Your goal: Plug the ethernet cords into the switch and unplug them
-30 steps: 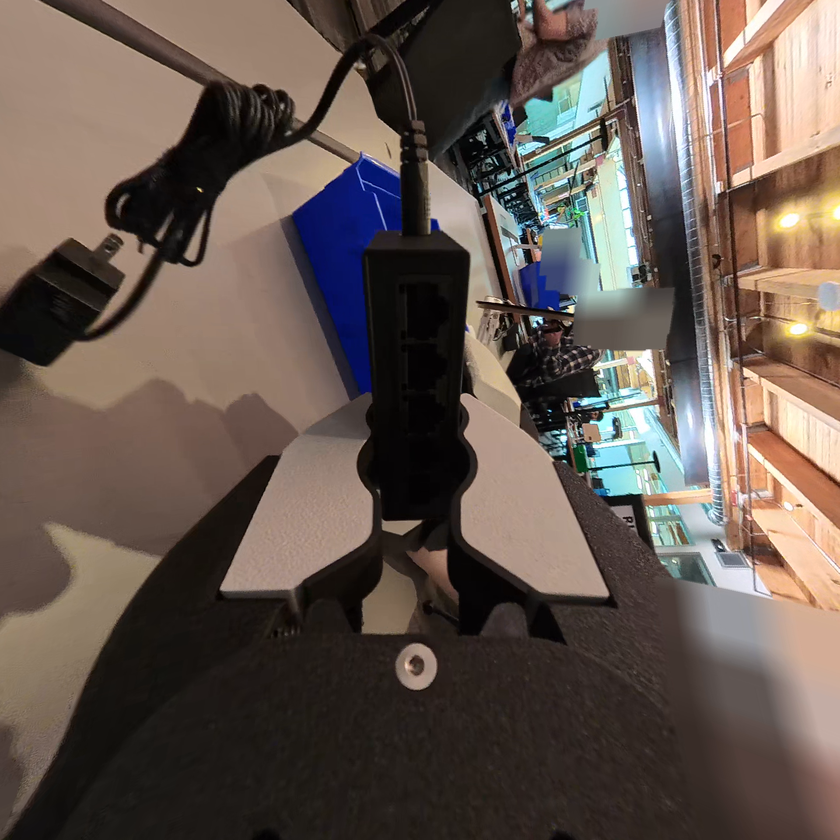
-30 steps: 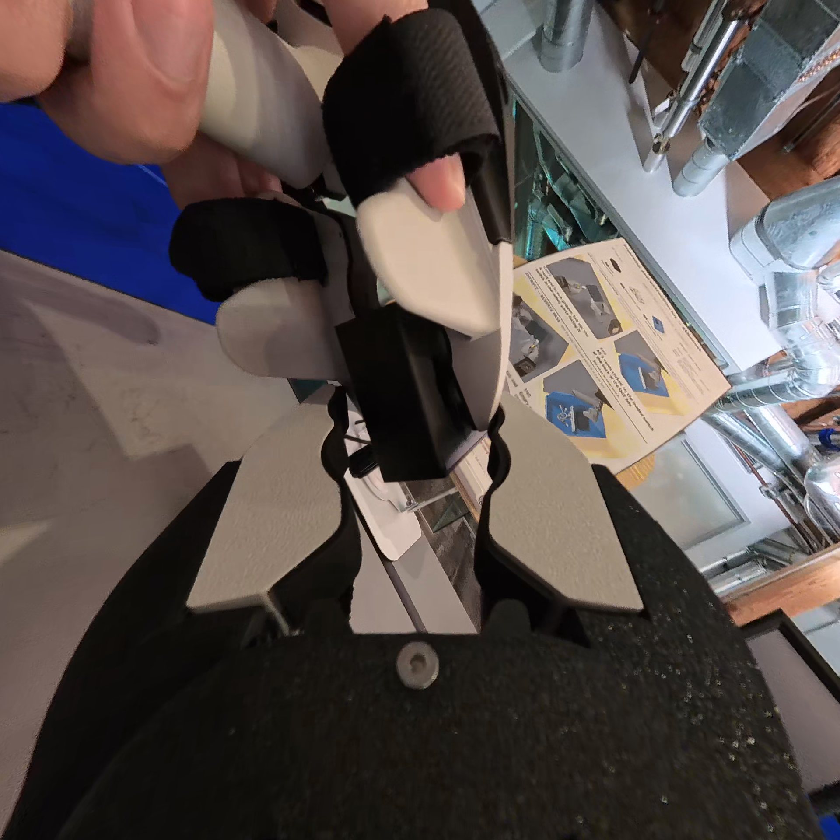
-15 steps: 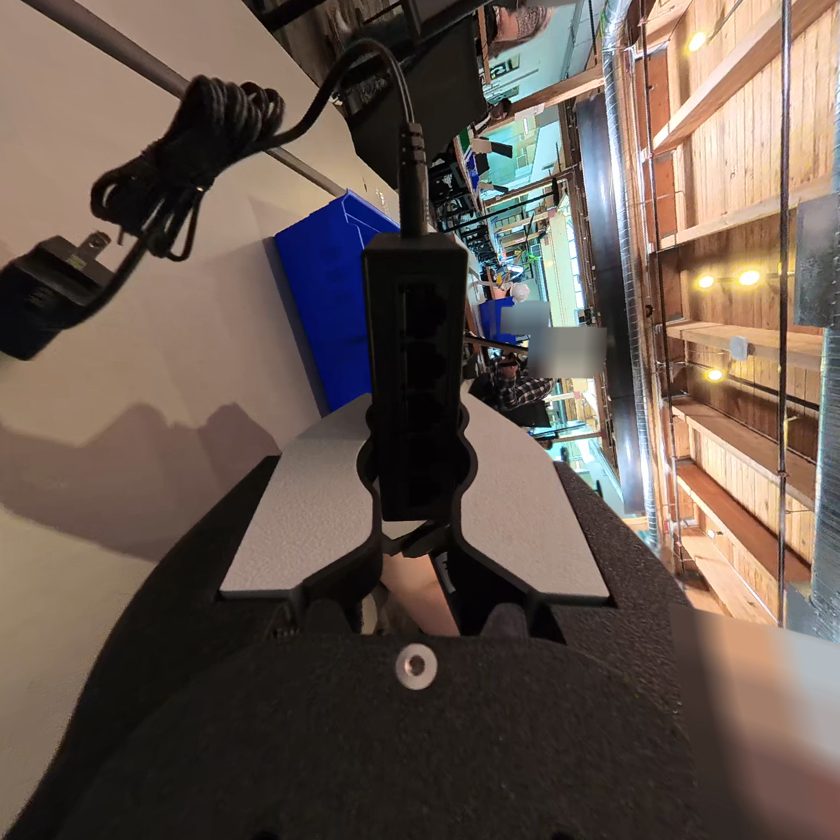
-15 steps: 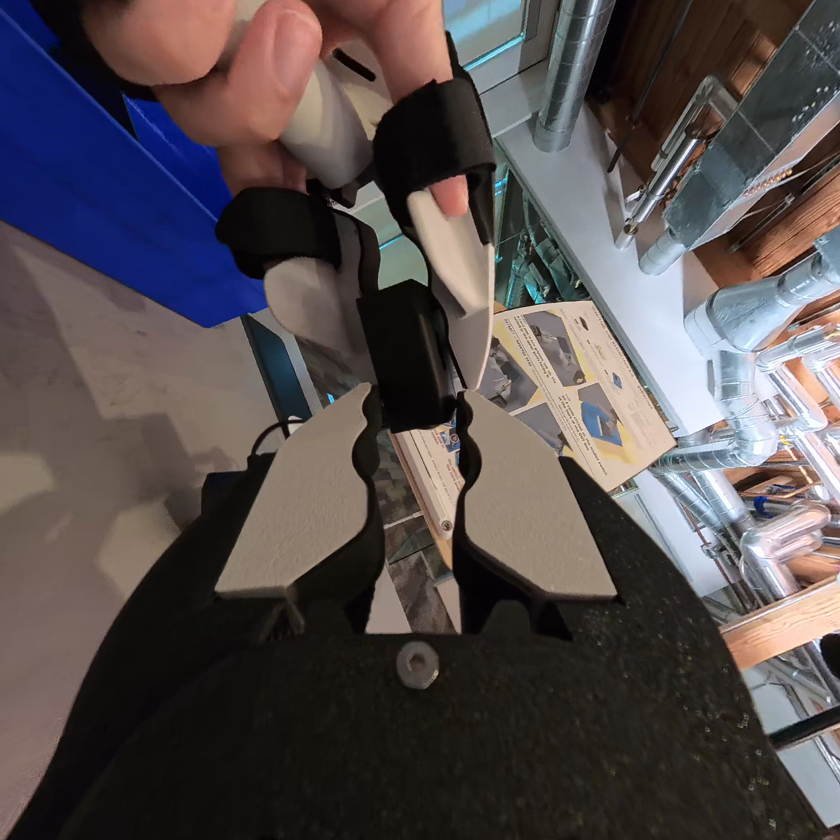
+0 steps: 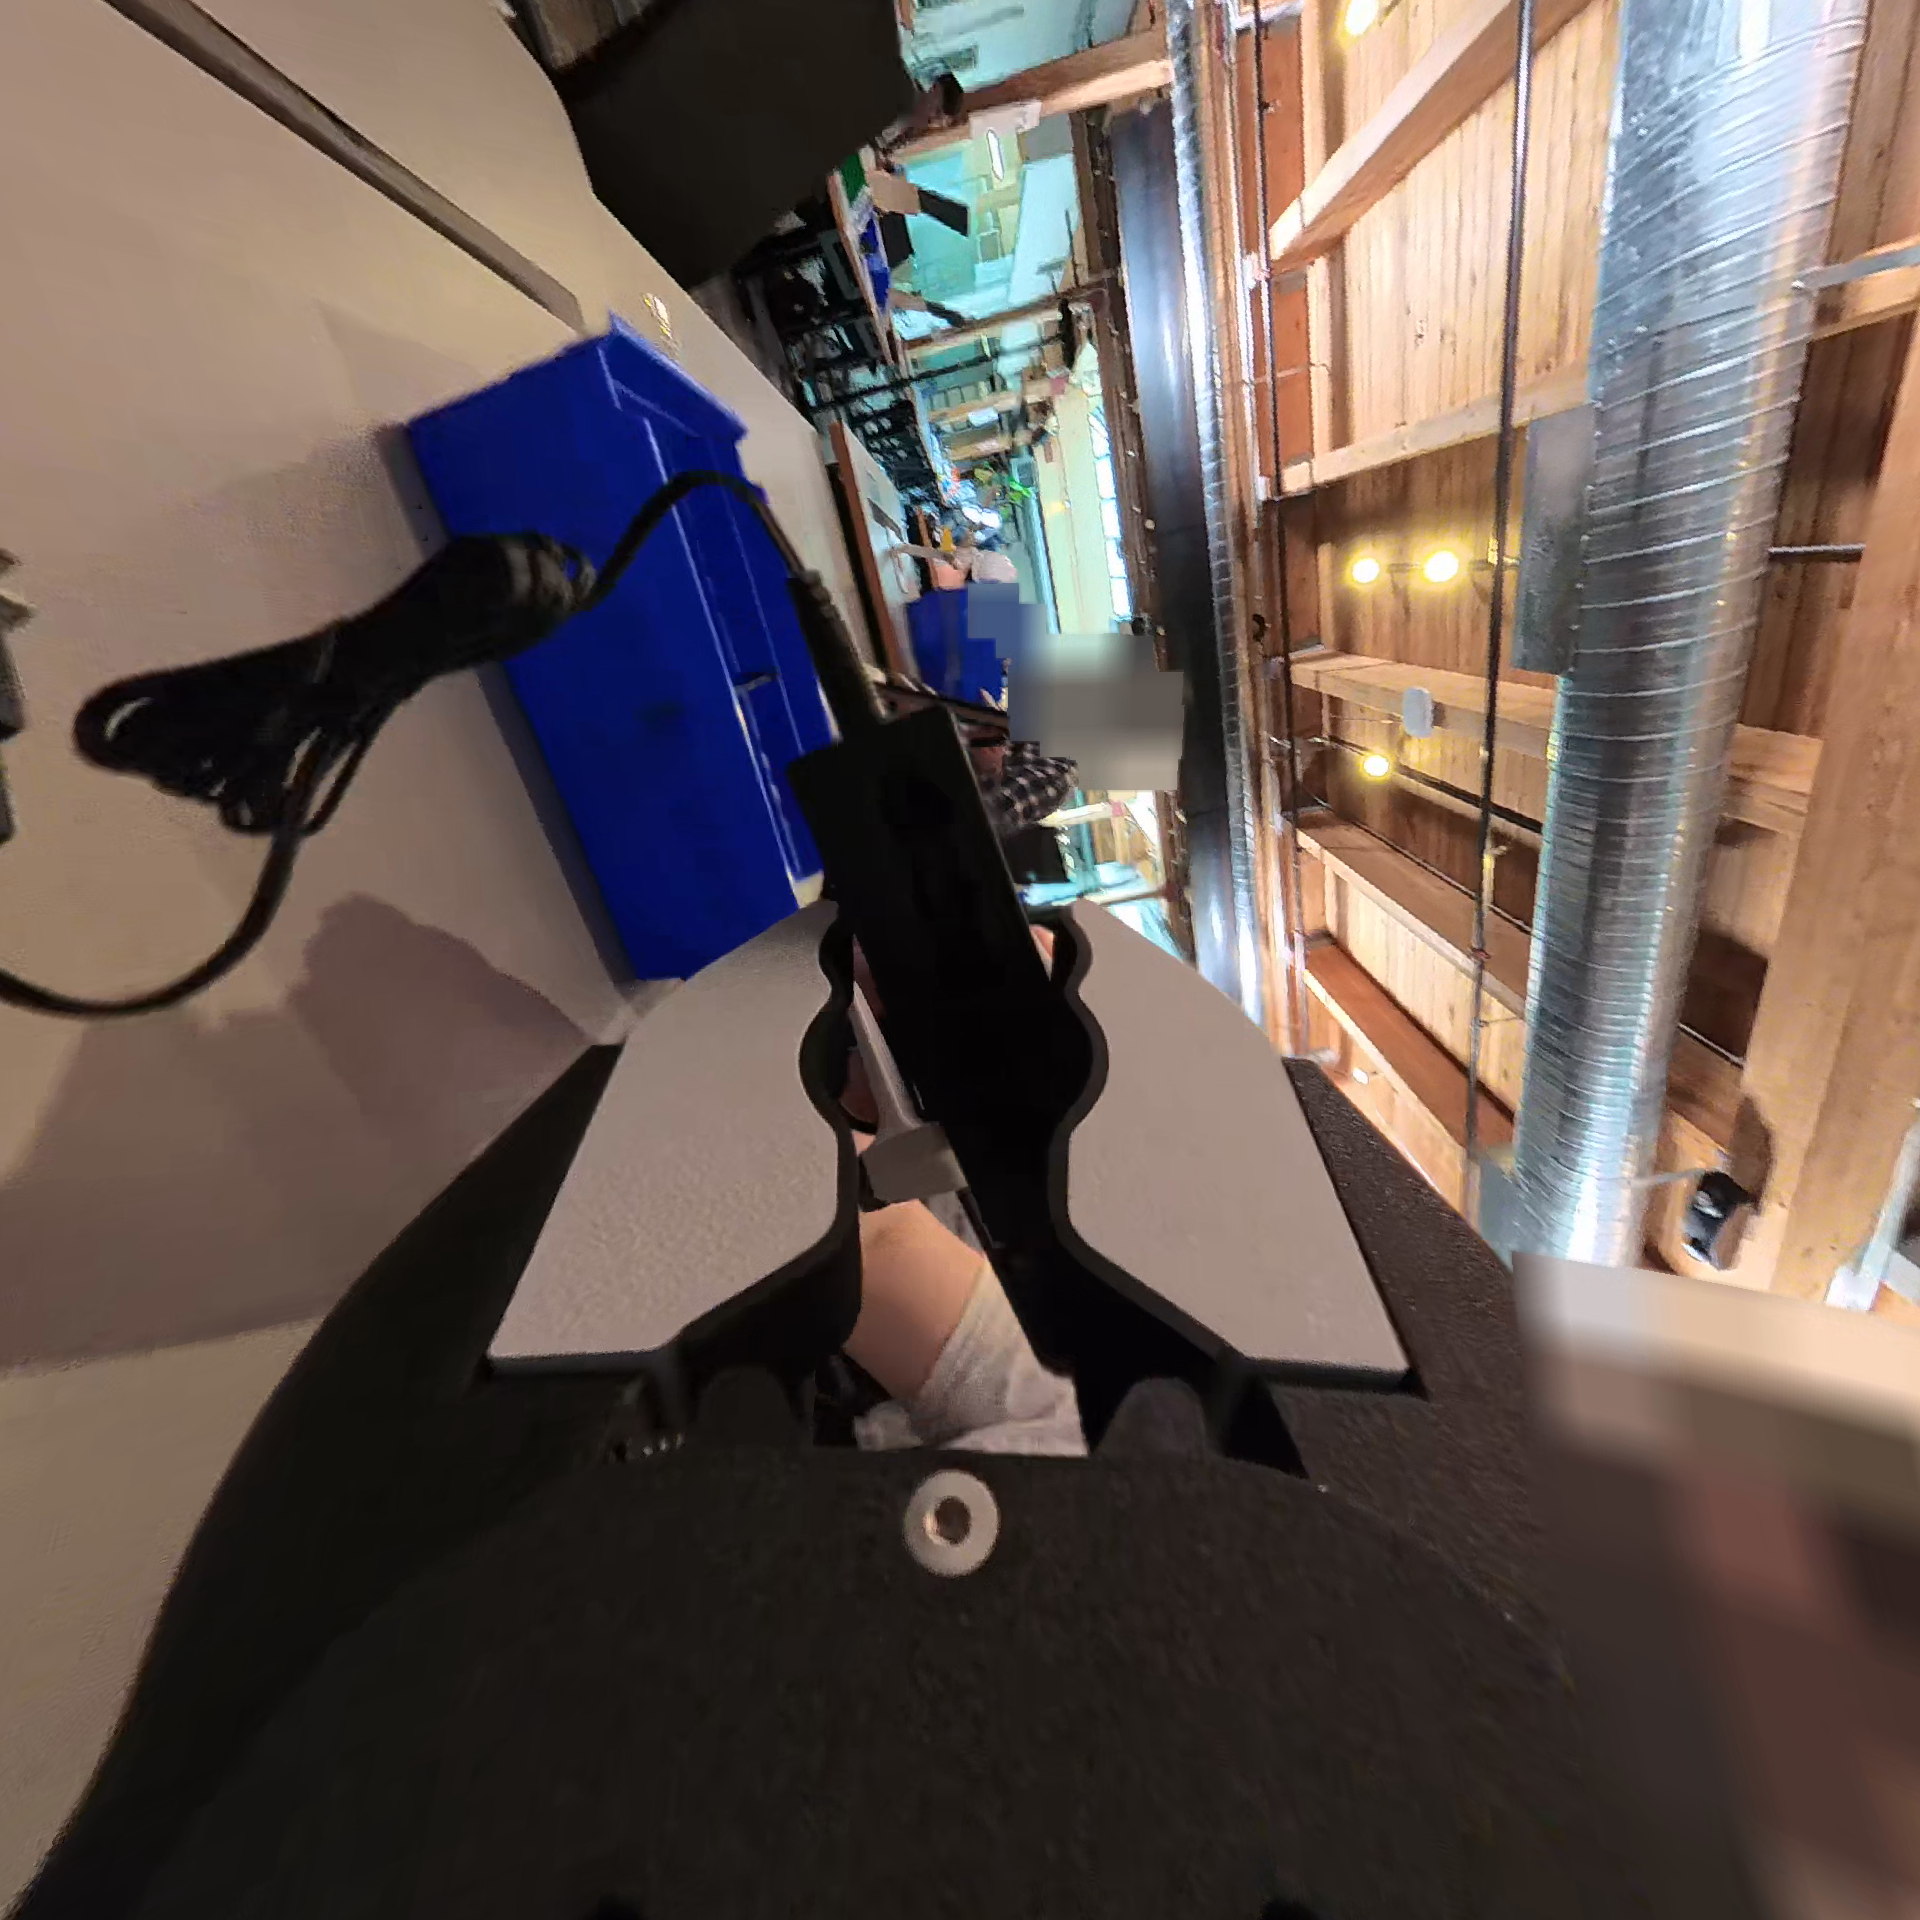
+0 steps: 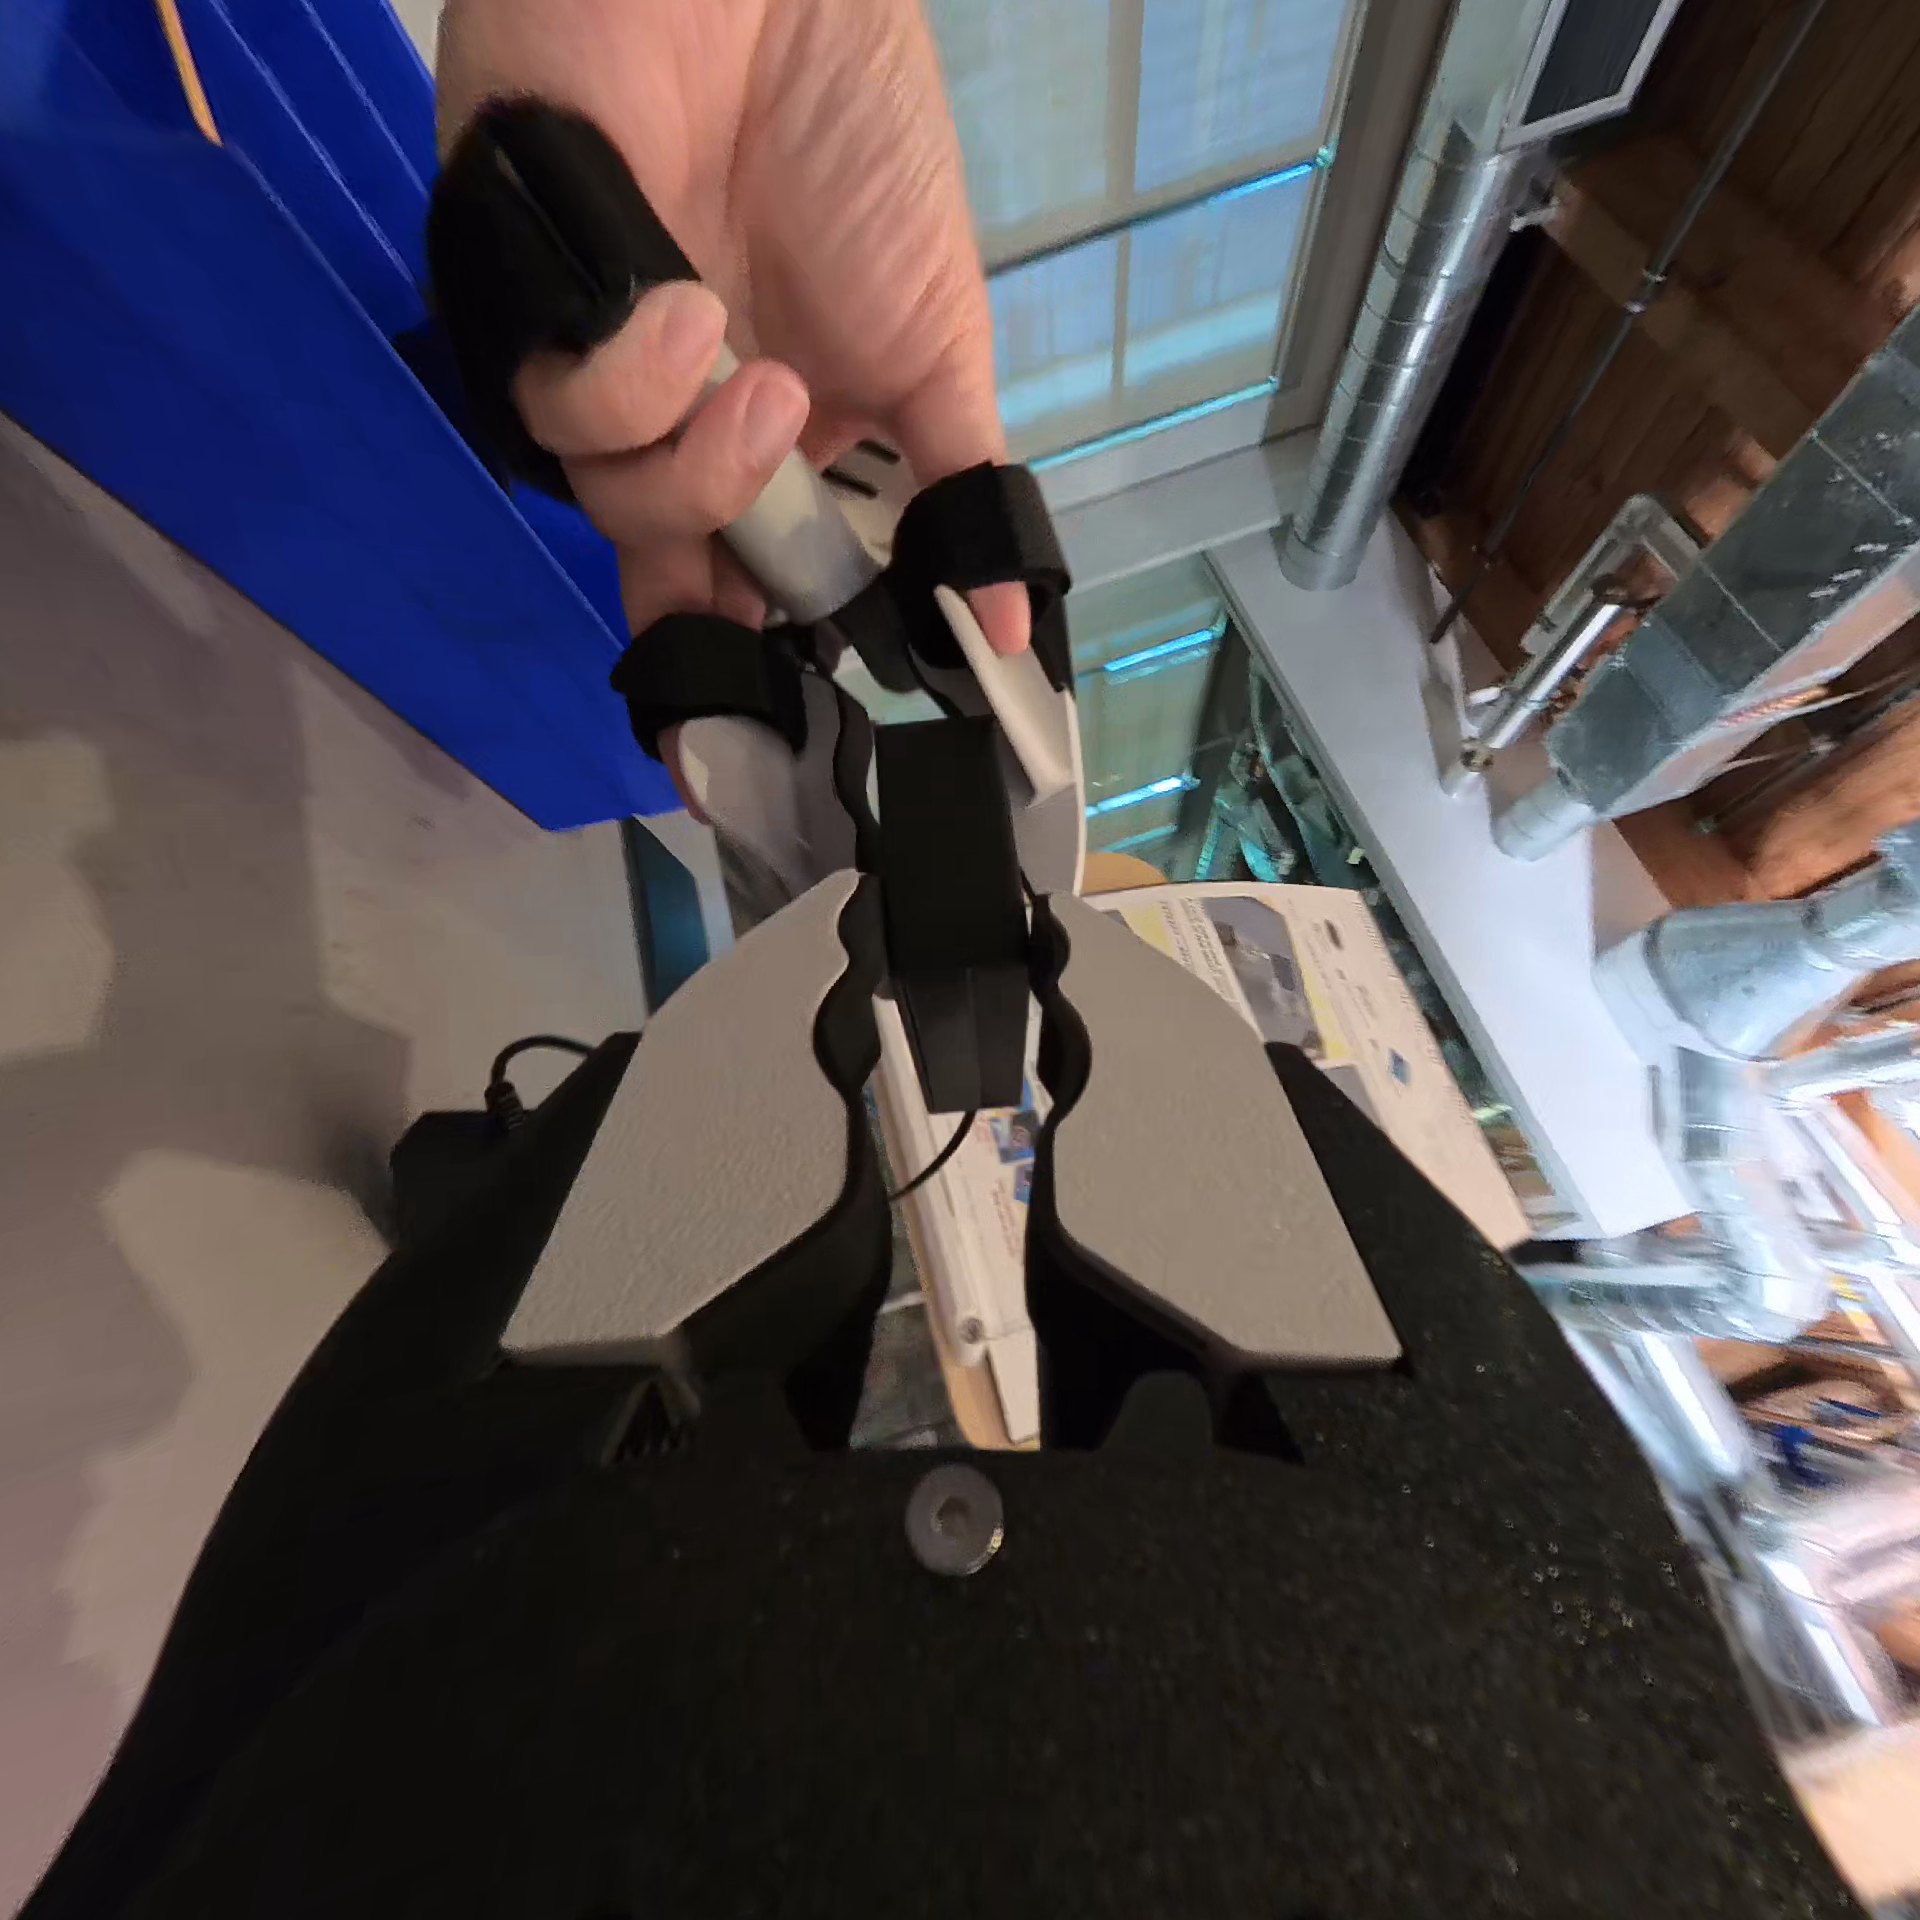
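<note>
Both jaws bracket the black switch: left gripper has loosened, a gap showing at its 9 o'clock pad, while right gripper has closed onto it. Only the right view shows the hand; only the left shows the bundled cord.

Matt black plastic switch, glossy blue plastic bin, ribbed shiny metal duct.

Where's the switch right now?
Off the table: in the left wrist view the black switch sits tilted between the left gripper's fingers, with the blue bin just left.
</note>
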Motion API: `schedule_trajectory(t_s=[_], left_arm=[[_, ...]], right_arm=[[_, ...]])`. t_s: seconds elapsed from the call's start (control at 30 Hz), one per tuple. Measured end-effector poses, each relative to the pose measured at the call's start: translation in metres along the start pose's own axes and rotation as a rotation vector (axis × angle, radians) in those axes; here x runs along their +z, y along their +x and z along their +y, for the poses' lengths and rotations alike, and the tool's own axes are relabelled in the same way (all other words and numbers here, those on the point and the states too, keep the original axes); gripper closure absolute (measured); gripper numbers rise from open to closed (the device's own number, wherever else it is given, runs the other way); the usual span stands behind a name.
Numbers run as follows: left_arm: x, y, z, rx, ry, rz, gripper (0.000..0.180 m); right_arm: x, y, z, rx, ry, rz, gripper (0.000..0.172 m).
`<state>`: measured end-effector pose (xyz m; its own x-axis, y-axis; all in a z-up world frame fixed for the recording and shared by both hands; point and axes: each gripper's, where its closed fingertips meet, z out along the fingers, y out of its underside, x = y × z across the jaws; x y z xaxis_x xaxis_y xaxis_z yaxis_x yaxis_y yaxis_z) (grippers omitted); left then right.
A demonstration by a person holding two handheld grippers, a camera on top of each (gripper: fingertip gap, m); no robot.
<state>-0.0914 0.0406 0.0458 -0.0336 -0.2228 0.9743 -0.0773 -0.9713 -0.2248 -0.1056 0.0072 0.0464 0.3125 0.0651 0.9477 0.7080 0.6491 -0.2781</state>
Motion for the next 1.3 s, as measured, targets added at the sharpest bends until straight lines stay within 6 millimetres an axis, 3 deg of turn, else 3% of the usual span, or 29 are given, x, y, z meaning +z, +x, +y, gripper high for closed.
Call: schedule_trajectory(t_s=[0.17,0.33,0.53,0.8,0.97,1.3], left_arm=[[0.0,-0.009,0.009,-0.075,-0.062,0.083,0.143],[-0.001,-0.019,0.002,-0.061,0.019,0.03,0.147],[-0.005,-0.027,-0.017,-0.061,0.192,-0.033,0.15],[0.003,-0.03,-0.017,-0.055,0.239,-0.066,0.151],[0.006,-0.023,-0.014,-0.003,0.217,-0.074,0.15],[0.002,-0.018,-0.005,-0.065,0.076,0.037,0.148]], right_arm=[[-0.005,-0.006,-0.002,0.06,0.067,-0.123,0.145],[-0.004,-0.014,0.015,0.043,0.015,-0.19,0.145],[0.012,-0.018,0.032,0.031,-0.159,-0.115,0.134],[0.025,-0.023,0.041,-0.025,-0.339,-0.028,0.143],[0.021,-0.016,0.038,-0.031,-0.319,0.009,0.144],[0.004,-0.017,0.005,-0.076,-0.03,-0.096,0.144]])
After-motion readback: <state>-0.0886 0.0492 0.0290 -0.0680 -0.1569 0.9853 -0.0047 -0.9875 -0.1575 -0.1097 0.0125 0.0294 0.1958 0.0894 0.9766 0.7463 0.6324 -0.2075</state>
